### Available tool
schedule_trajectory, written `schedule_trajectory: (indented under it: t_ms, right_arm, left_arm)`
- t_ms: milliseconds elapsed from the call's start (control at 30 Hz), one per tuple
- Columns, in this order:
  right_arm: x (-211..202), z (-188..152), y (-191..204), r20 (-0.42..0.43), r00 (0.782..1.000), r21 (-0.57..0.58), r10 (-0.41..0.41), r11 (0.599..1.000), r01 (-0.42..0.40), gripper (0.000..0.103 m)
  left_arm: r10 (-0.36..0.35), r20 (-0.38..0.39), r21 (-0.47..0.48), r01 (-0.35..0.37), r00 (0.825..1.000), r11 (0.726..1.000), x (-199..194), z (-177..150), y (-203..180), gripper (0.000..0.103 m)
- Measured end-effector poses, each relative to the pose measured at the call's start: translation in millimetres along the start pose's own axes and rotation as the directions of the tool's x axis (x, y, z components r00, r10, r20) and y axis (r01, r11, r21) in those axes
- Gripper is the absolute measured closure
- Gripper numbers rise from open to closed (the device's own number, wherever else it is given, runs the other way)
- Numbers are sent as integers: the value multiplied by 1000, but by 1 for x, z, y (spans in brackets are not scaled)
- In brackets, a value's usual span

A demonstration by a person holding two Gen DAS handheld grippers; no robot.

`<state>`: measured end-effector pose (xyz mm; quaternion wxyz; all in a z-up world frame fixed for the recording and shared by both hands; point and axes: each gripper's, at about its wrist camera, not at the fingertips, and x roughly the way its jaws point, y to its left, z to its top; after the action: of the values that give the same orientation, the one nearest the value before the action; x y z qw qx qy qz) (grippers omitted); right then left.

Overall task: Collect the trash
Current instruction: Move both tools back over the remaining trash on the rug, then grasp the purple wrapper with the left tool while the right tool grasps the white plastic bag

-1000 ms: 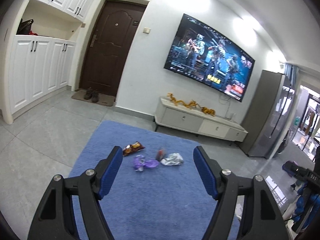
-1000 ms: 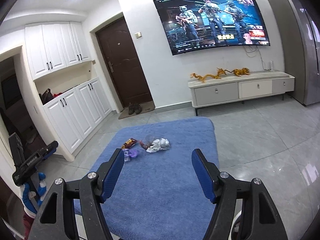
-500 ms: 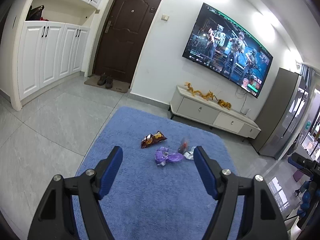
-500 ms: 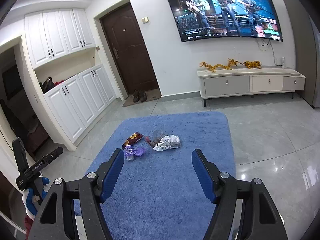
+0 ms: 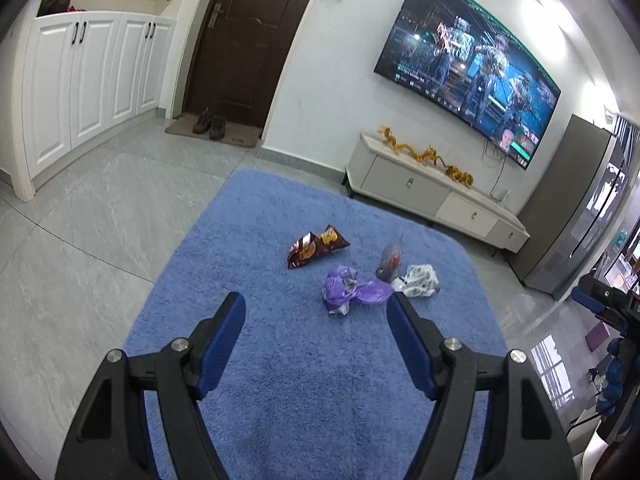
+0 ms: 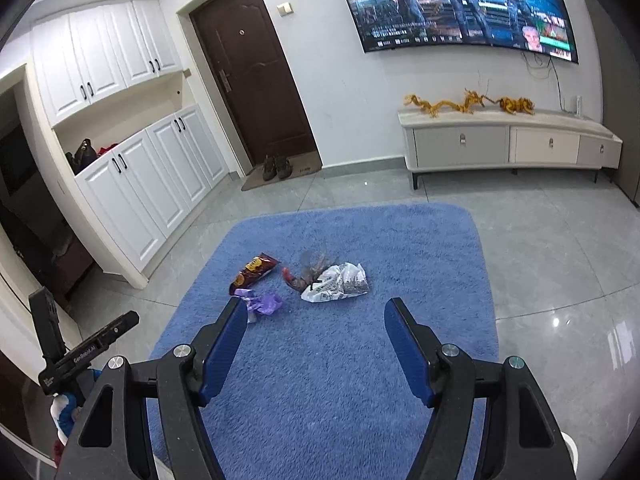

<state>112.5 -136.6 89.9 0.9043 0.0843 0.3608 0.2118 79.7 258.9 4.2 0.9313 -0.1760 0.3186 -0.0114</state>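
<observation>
Four pieces of trash lie clustered on the blue rug [image 5: 280, 380]: brown snack bag [image 5: 316, 246], purple wrapper [image 5: 352, 290], clear crumpled wrapper [image 5: 390, 260], white wrapper [image 5: 418, 280]. Left gripper [image 5: 316, 308] is released, empty, above the rug just short of the purple wrapper. Right gripper [image 6: 316, 308] is likewise released, empty, short of the white wrapper [image 6: 338, 282].

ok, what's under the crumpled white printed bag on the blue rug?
Only the blue shaggy rug shows around the crumpled white printed bag. A clear plastic wrapper with red bits touches its left edge. Anything beneath the bag is covered.
</observation>
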Motion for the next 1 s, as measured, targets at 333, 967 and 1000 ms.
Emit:
schedule_trajectory:
  t_ms: [333, 967, 1000]
  right_arm:
    - [69, 0, -28, -97, 995, 37, 9, 999, -5, 34]
    - [200, 4, -57, -205, 978, 73, 28, 997, -14, 26]
    - [204, 5, -58, -209, 977, 75, 29, 997, -13, 26]
  left_arm:
    - [-36, -105, 53, 41, 994, 998, 76, -4, -14, 31]
    - [-39, -230, 110, 66, 972, 992, 204, 1, -38, 31]
    - [-40, -233, 108, 66, 972, 992, 209, 1, -38, 31]
